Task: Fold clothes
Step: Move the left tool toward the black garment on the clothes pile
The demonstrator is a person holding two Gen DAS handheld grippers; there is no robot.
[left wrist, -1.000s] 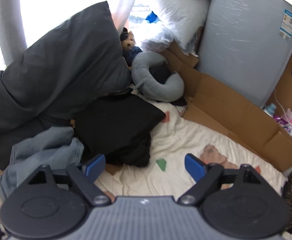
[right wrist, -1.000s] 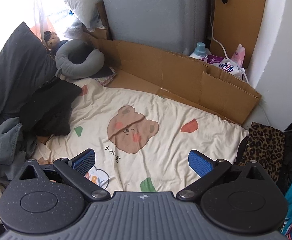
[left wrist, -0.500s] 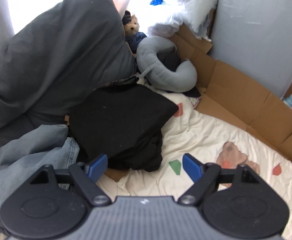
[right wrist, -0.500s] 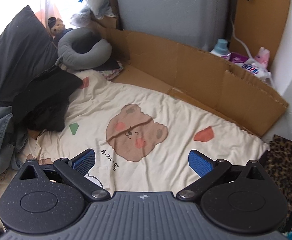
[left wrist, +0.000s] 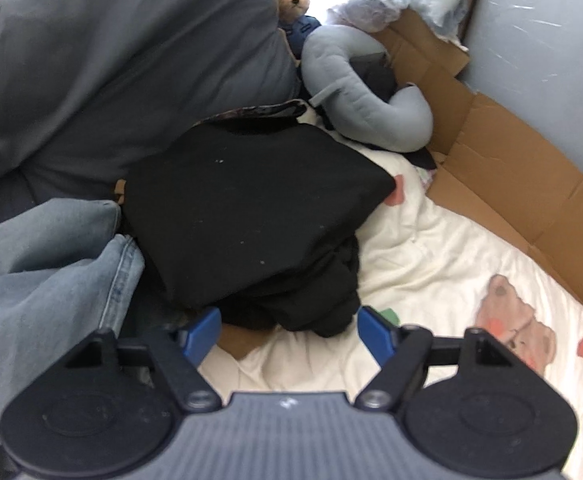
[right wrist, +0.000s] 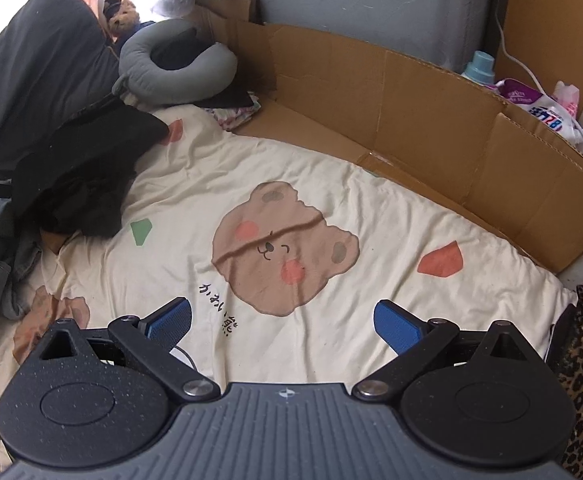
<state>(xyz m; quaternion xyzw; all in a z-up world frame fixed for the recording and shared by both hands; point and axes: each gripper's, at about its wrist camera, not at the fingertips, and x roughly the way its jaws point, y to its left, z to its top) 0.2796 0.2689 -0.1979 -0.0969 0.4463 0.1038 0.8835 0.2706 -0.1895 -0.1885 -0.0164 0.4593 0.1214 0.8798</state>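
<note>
— Where's the garment you're after?

— The black garment (left wrist: 251,216) is heaped at twelve o'clock from my left gripper (left wrist: 289,330), its lowest bunched fold just beyond my fingertips, lying on the cream bear-print sheet (right wrist: 331,184). The jeans (left wrist: 39,264) sit at nine o'clock, touching it.

— And your fingers?

— On the left the jaws are closing but grasp nothing yet; the cloth isn't between the pads. My right gripper (right wrist: 283,322) is spread wide and empty over the sheet, the bear print (right wrist: 283,248) at twelve.

— How would you take it well?

— I'd judge it best to pinch a single edge, not the whole wad, and keep clear of the jeans and the cardboard scrap (left wrist: 239,340) below.

— Which way does it run?

— Its long axis seems to go from six toward twelve o'clock, the flat upper panel pointing at the grey neck pillow (left wrist: 367,96). Which end is the collar, I cannot tell.
</note>
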